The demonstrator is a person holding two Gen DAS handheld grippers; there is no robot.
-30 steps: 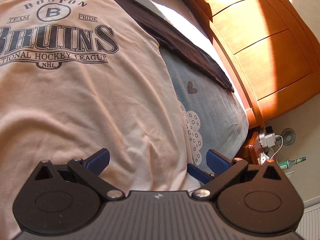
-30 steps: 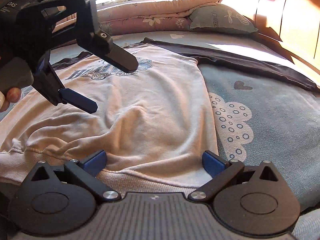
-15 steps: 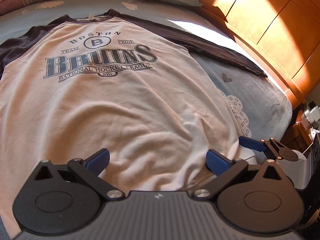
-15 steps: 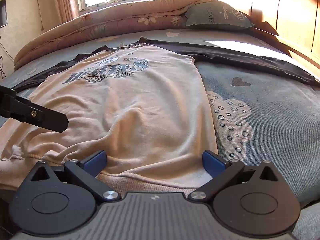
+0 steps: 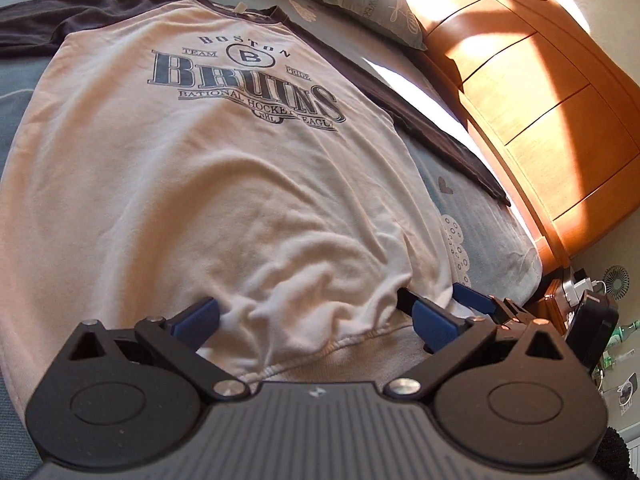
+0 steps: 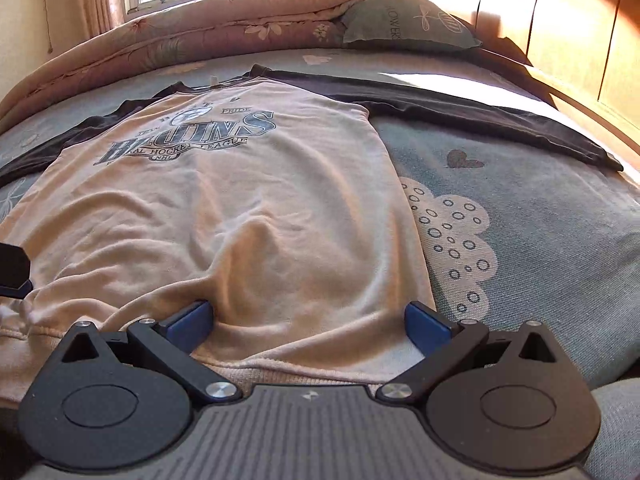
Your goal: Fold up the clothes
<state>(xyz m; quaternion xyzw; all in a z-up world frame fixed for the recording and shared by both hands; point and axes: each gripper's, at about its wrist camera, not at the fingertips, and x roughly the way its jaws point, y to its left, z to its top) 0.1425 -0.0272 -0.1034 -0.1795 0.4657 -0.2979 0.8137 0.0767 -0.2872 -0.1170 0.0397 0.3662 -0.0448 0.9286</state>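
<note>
A cream sweatshirt (image 5: 208,184) with dark sleeves and a Boston Bruins print lies face up and spread out on the bed; its hem is nearest to me. My left gripper (image 5: 316,316) is open at the wrinkled hem, its blue pads (image 5: 196,316) resting on the cloth with bunched fabric between them. My right gripper (image 6: 308,322) is open too, straddling the hem near the sweatshirt's (image 6: 248,216) right corner. The right gripper's fingertips (image 5: 476,302) show just right of the left one. A black part of the left gripper (image 6: 14,272) pokes in at the left edge.
The blue-grey bed sheet (image 6: 520,216) with a cloud pattern extends to the right. A wooden headboard (image 5: 540,92) runs along the right side. A pillow (image 6: 404,20) and a folded quilt (image 6: 200,32) lie at the far end. A nightstand with a small fan (image 5: 616,278) stands beyond the bed's corner.
My left gripper has pulled back from over the sweatshirt and come down to the hem, left of the right gripper. The right gripper has stayed at the hem's right corner.
</note>
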